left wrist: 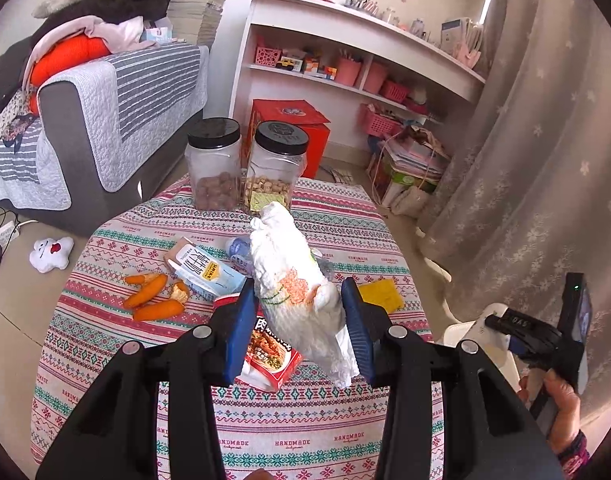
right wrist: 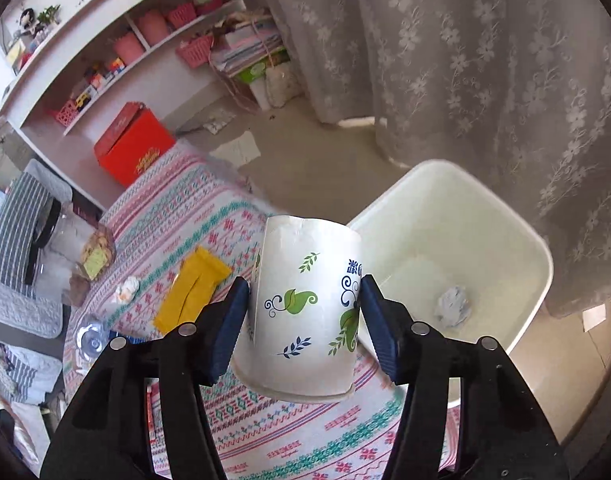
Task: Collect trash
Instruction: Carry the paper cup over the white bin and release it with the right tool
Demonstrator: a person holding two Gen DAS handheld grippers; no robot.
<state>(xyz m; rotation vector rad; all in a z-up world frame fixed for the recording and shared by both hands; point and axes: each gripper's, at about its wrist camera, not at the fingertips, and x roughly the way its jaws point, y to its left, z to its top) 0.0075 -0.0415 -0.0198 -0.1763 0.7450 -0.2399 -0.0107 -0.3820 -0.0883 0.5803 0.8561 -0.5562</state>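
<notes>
My left gripper (left wrist: 299, 316) is shut on a crumpled white paper napkin (left wrist: 295, 280) with an orange print, held above the patterned tablecloth (left wrist: 265, 420). My right gripper (right wrist: 305, 320) is shut on a white paper cup (right wrist: 305, 312) with green leaf prints, held upside down beside the white trash bin (right wrist: 505, 240), over the table's edge. A crumpled paper ball (right wrist: 453, 306) lies inside the bin. On the table lie orange peels (left wrist: 153, 296), a milk carton (left wrist: 209, 272), a red food box (left wrist: 271, 354), a yellow wrapper (left wrist: 381, 294) and a crushed plastic bottle (left wrist: 239, 250).
Two black-lidded clear jars (left wrist: 215, 164) (left wrist: 277, 172) stand at the table's far edge. A grey sofa (left wrist: 85, 120) is at the left, a white shelf (left wrist: 345, 60) and red box (left wrist: 301, 128) behind, a lace curtain (left wrist: 545, 160) at the right. Papers lie on the floor (right wrist: 237, 148).
</notes>
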